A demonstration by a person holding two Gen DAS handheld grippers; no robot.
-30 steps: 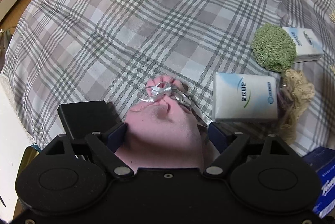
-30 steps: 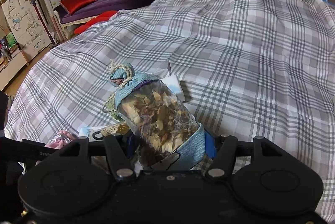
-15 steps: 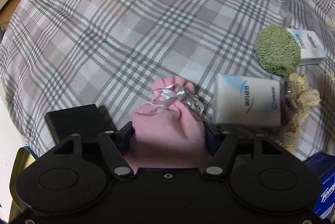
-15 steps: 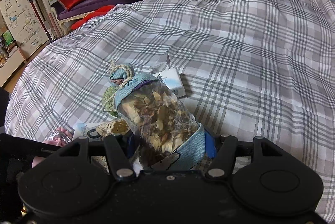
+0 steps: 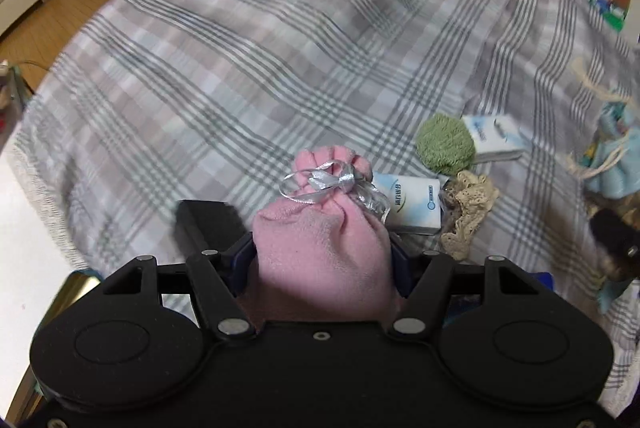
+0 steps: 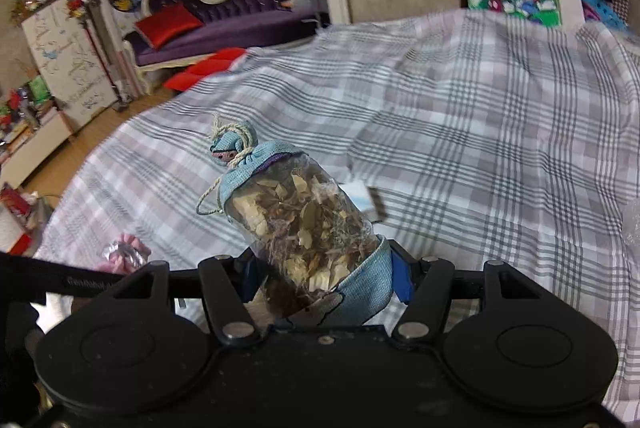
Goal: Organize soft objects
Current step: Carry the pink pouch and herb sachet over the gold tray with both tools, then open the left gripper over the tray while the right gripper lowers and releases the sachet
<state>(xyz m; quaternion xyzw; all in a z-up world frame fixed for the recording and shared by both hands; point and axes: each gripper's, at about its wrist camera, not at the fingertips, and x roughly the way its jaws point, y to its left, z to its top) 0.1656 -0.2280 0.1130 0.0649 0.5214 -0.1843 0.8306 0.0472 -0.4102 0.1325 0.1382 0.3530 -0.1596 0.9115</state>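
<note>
Two views are given, one from each handheld gripper, above a bed covered with a grey and white checked bedspread.

In the left wrist view, the left gripper is closed on a pink fabric pouch, with its blue pads pressed against the pouch's two sides. The pouch's neck is tied with a silver ribbon and points away from the camera. The pouch is held above the bedspread. Beyond it, several things are seen lying on the bed: a white tissue packet just behind the pouch, a beige lace piece touching the packet's right end, a round green knitted pad further back, and a second white packet beside that pad. A flat black object lies to the left of the pouch.

In the right wrist view, the right gripper is clamped on a clear sachet of dried herbs with pale blue cloth trim. Its top is tied with twine and tilts up and to the left. The sachet is held clear of the bed. The pink pouch is partly visible at lower left.

A purple sofa is seen in the background.
</note>
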